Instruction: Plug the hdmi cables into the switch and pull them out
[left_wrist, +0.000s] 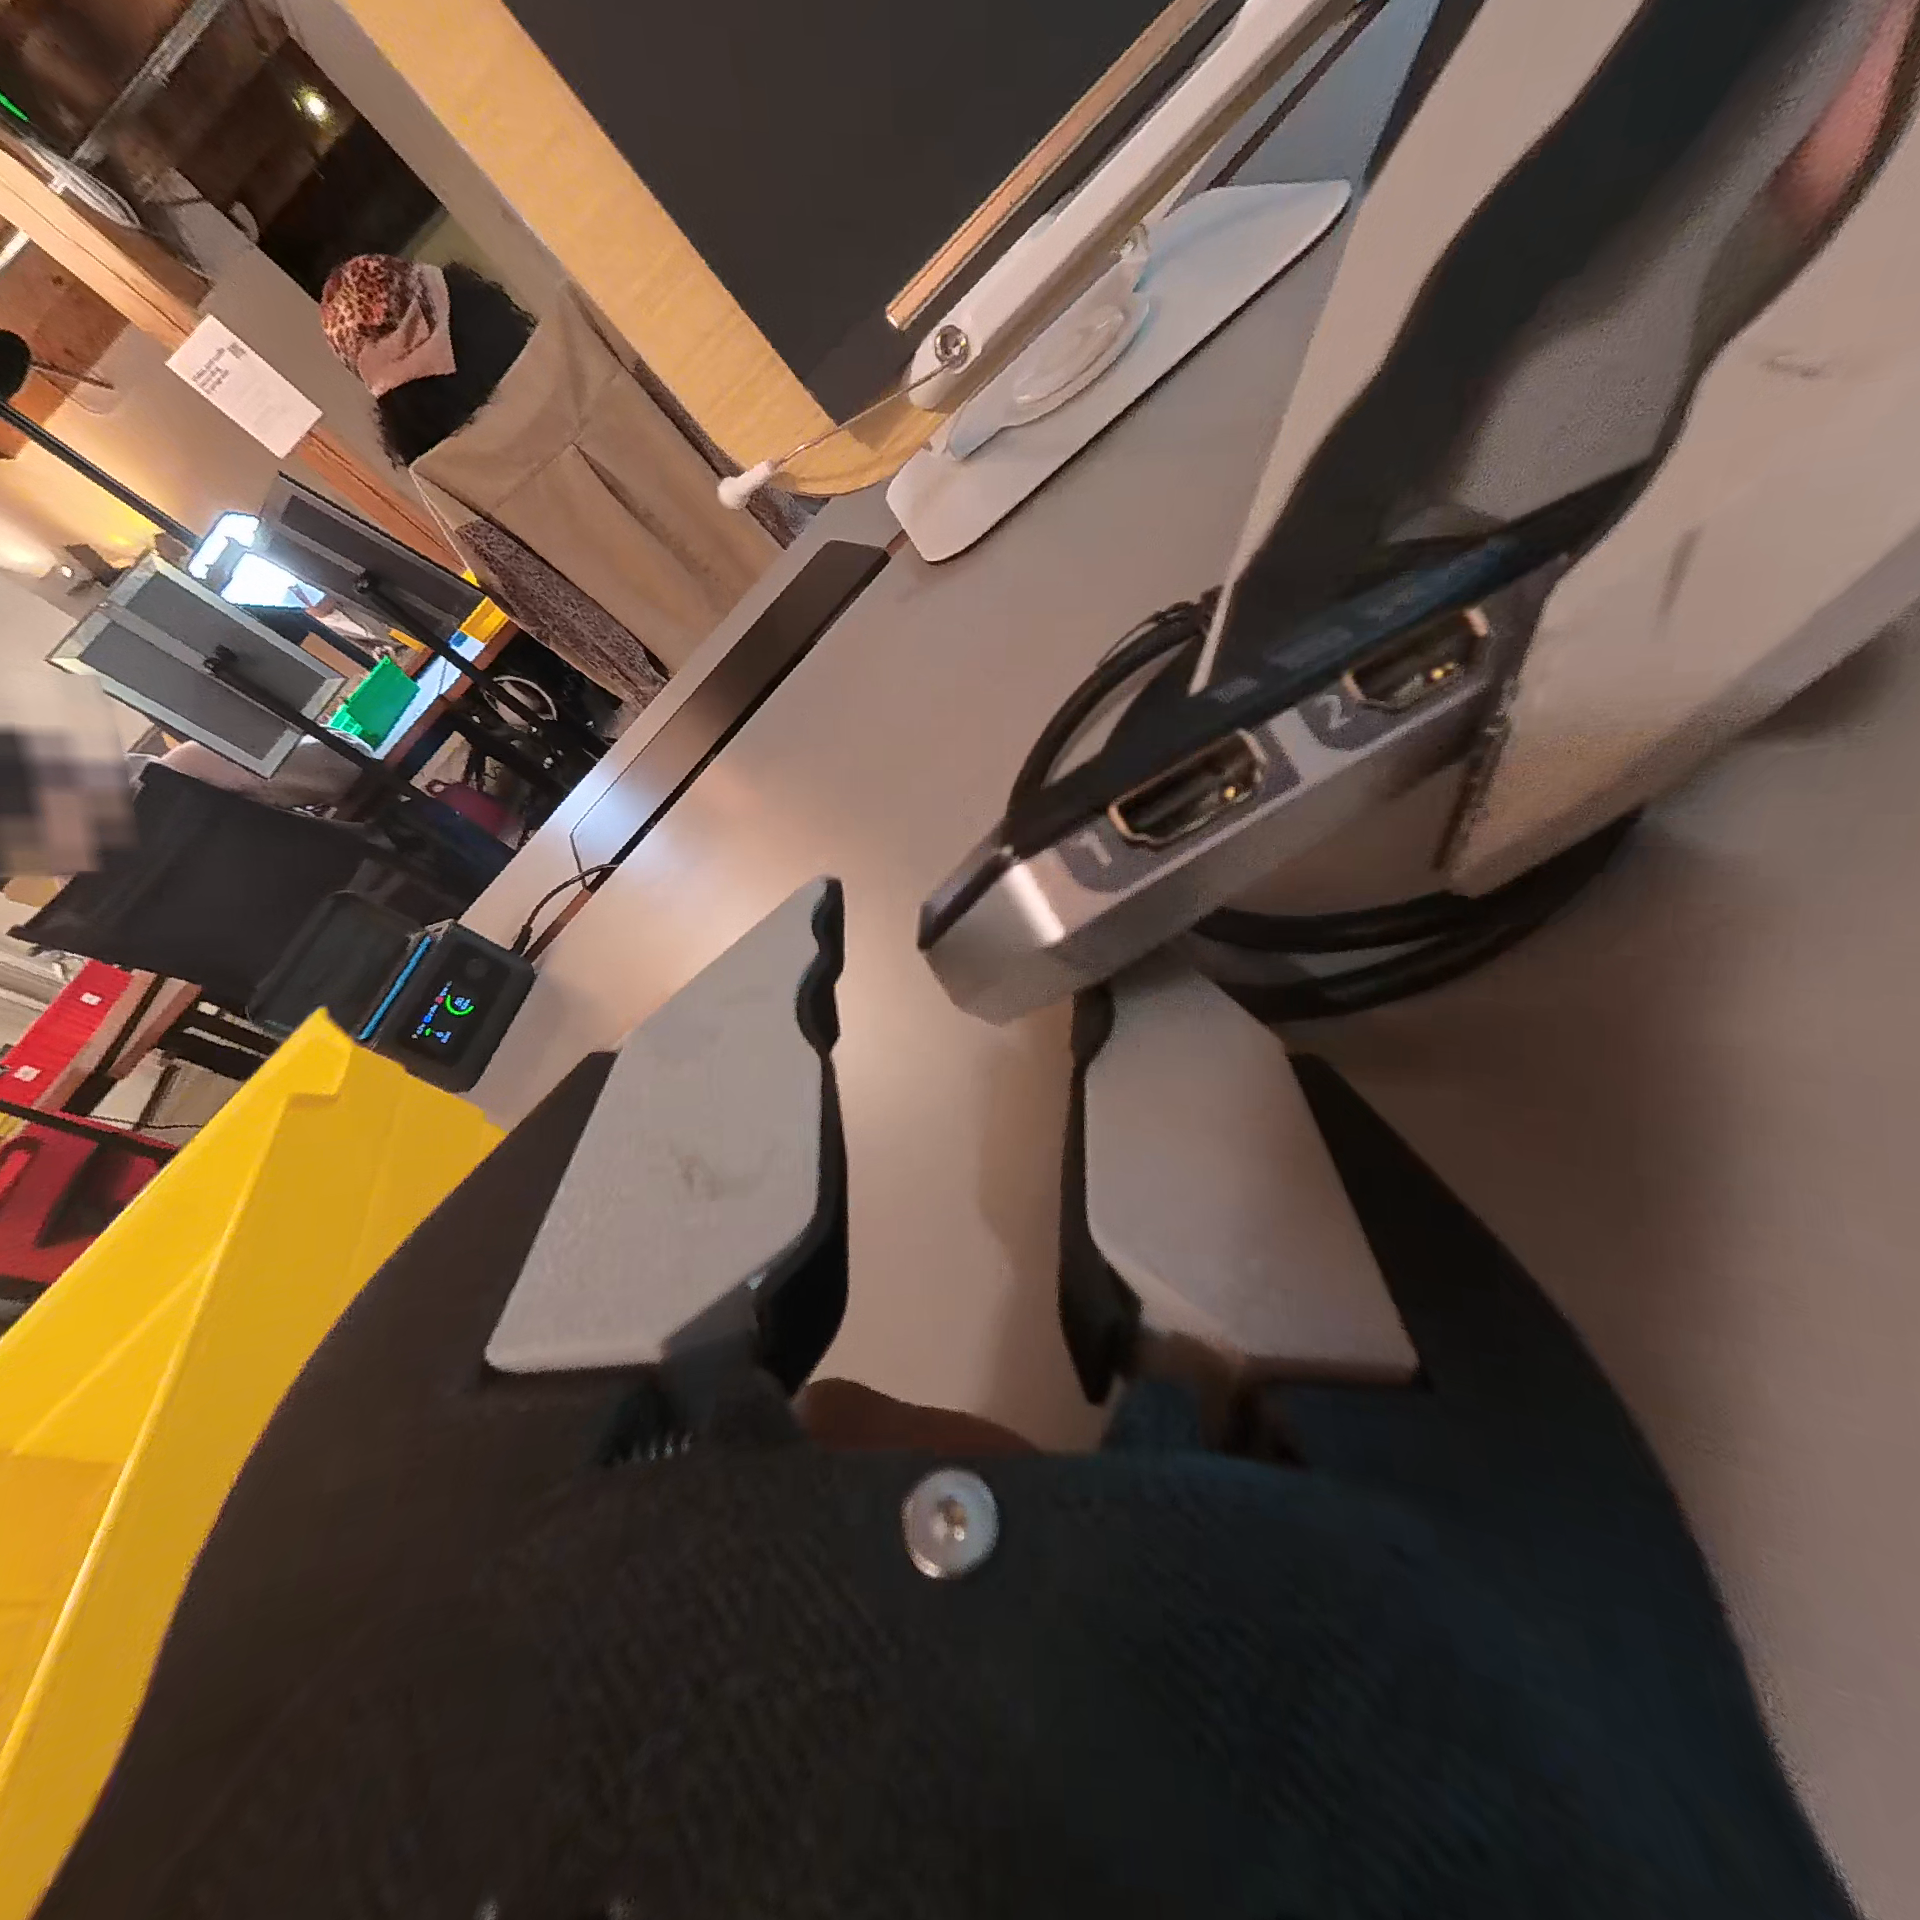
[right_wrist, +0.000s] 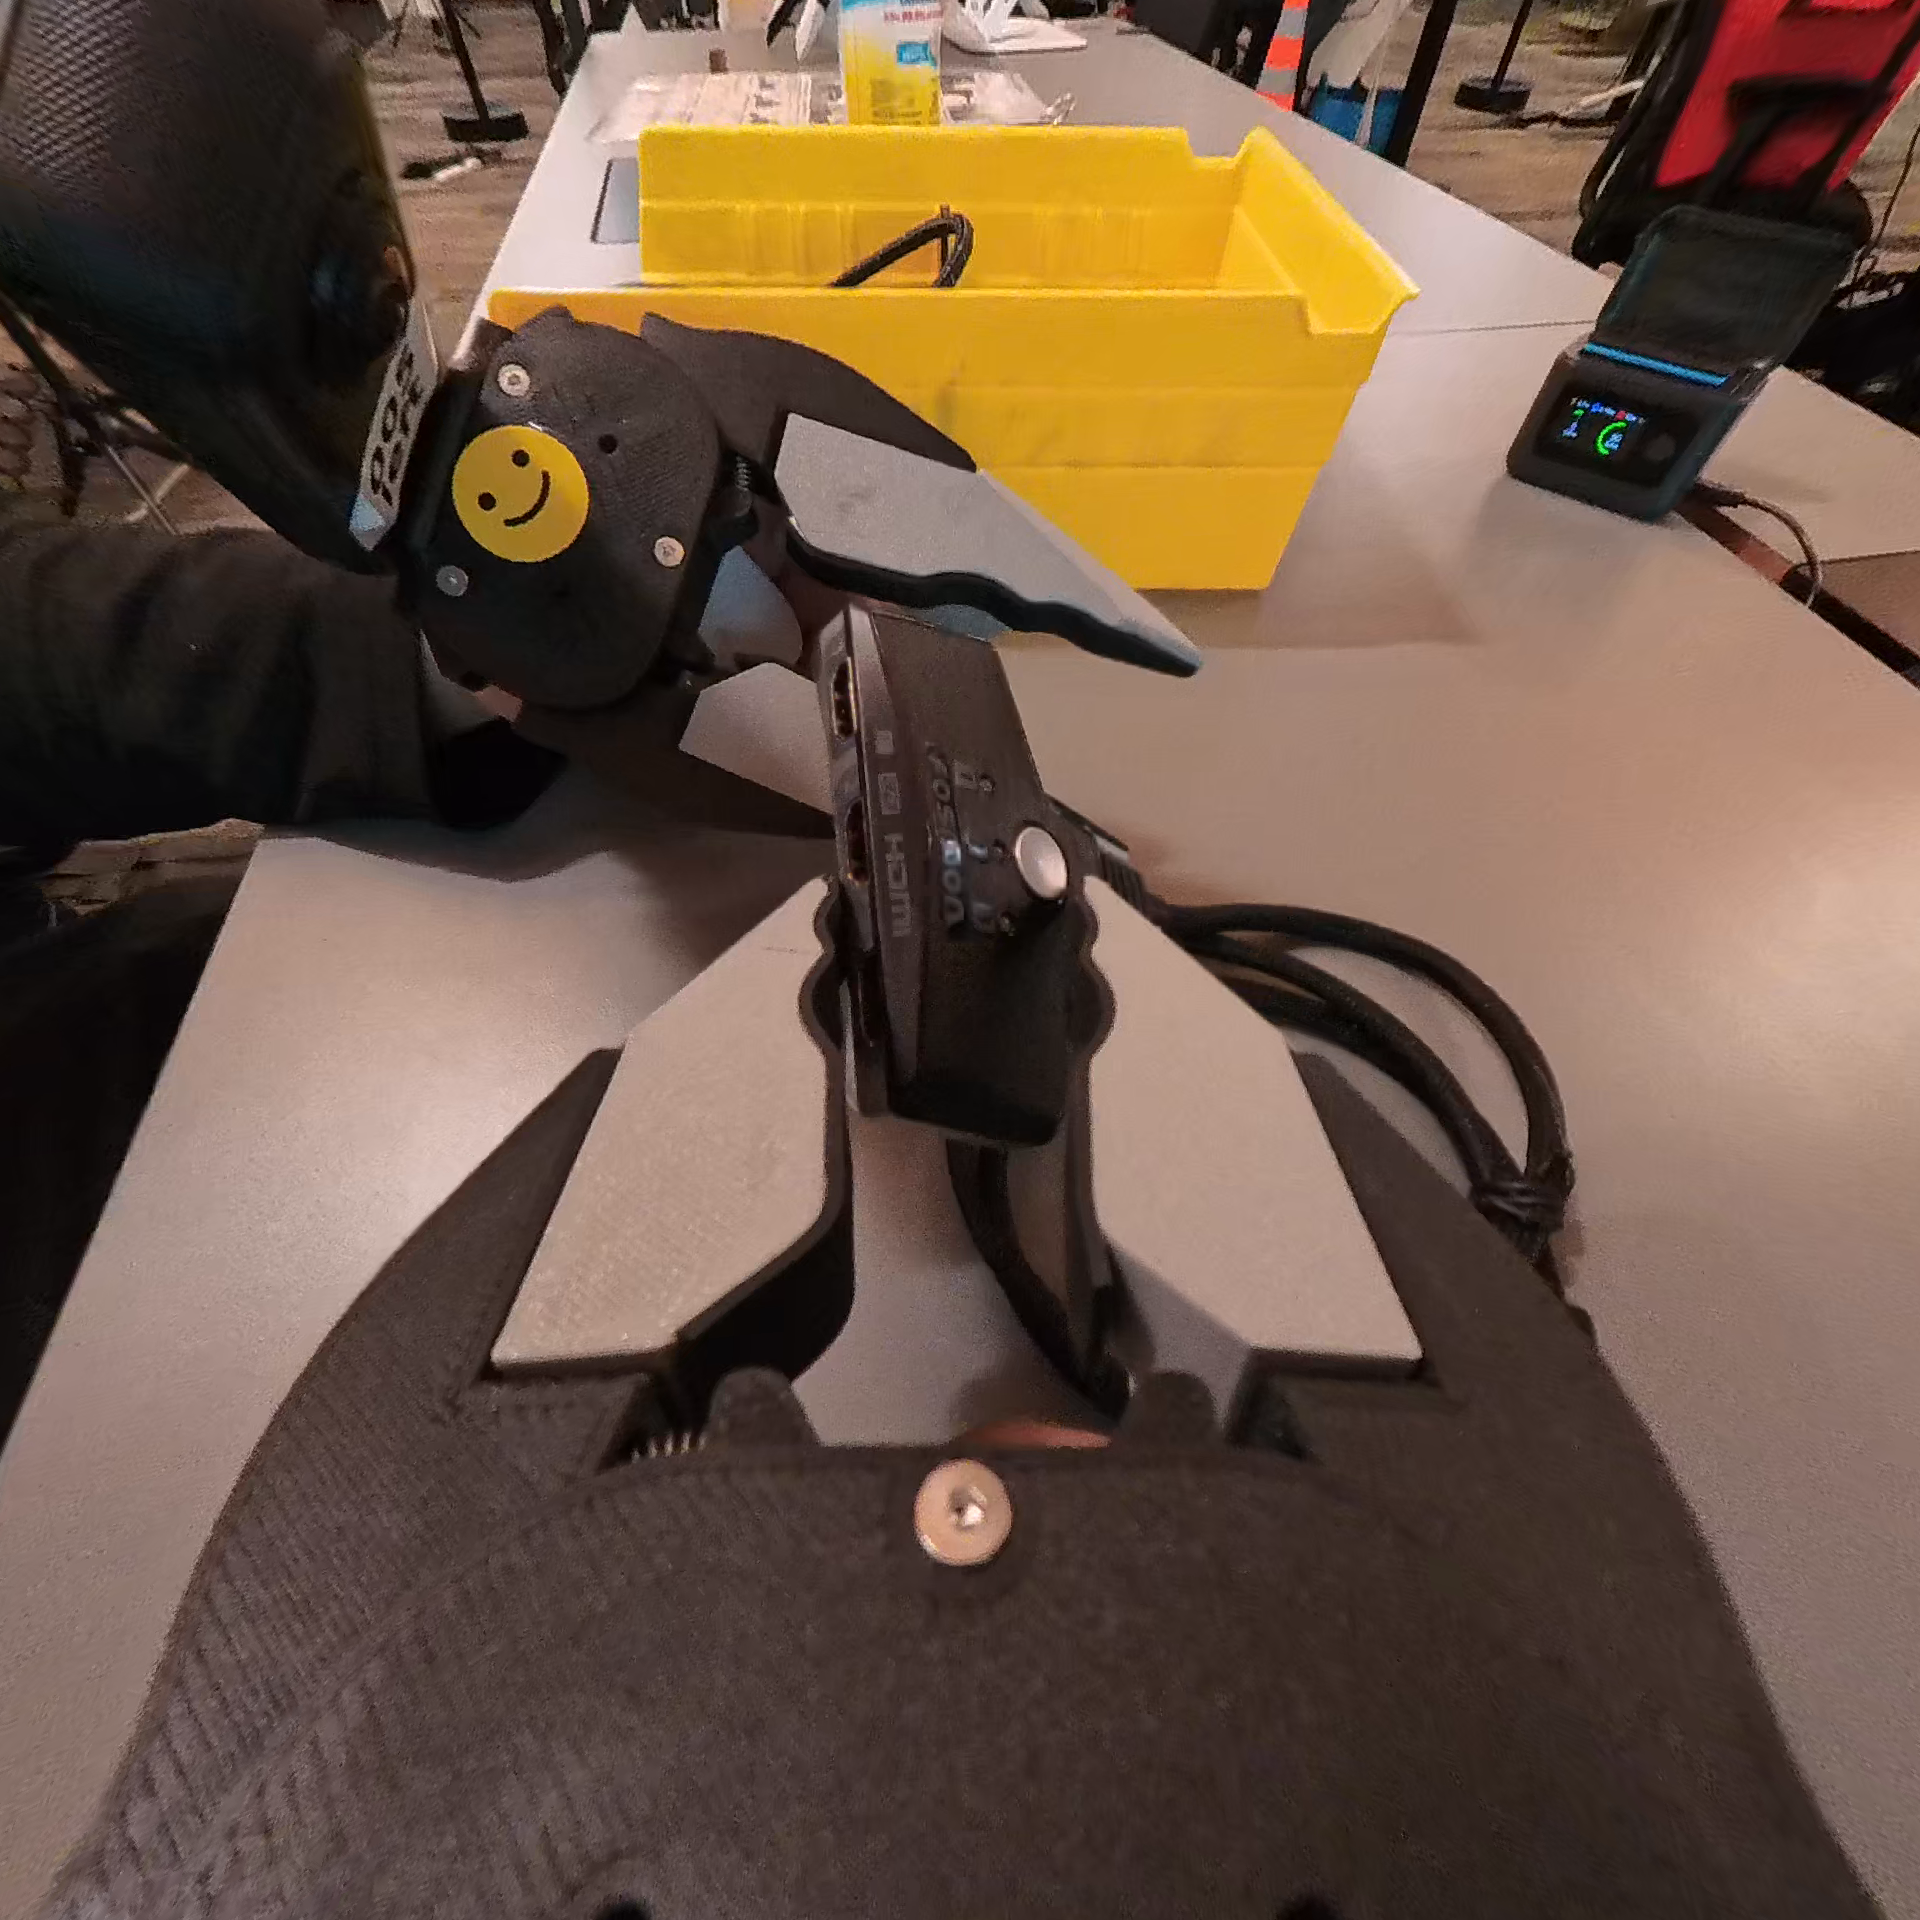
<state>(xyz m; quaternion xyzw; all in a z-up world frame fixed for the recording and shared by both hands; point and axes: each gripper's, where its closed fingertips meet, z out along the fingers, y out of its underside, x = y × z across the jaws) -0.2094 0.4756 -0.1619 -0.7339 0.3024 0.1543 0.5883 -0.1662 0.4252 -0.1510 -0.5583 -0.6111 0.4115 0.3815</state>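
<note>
My right gripper (right_wrist: 956, 935) is shut on the near end of a small black and silver HDMI switch (right_wrist: 966, 790) and holds it just above the grey table (right_wrist: 1455, 779). In the left wrist view the switch (left_wrist: 1091, 894) shows two empty ports, one (left_wrist: 1190, 800) and the other (left_wrist: 1413, 665). My left gripper (left_wrist: 961, 966) is open and empty, its fingertips right at the switch's far corner. In the right wrist view its upper finger (right_wrist: 935, 530) lies over the switch's far end. A black braided cable (right_wrist: 1434, 1060) runs from the switch's back and lies coiled beside it.
A yellow bin (right_wrist: 1091, 416) stands behind the switch with another black cable (right_wrist: 925, 249) in it. A small black device with a lit screen (right_wrist: 1621, 436) sits at the right. A white monitor stand (left_wrist: 1039, 416) is beyond the switch. The table's edge (right_wrist: 239, 862) is at the left.
</note>
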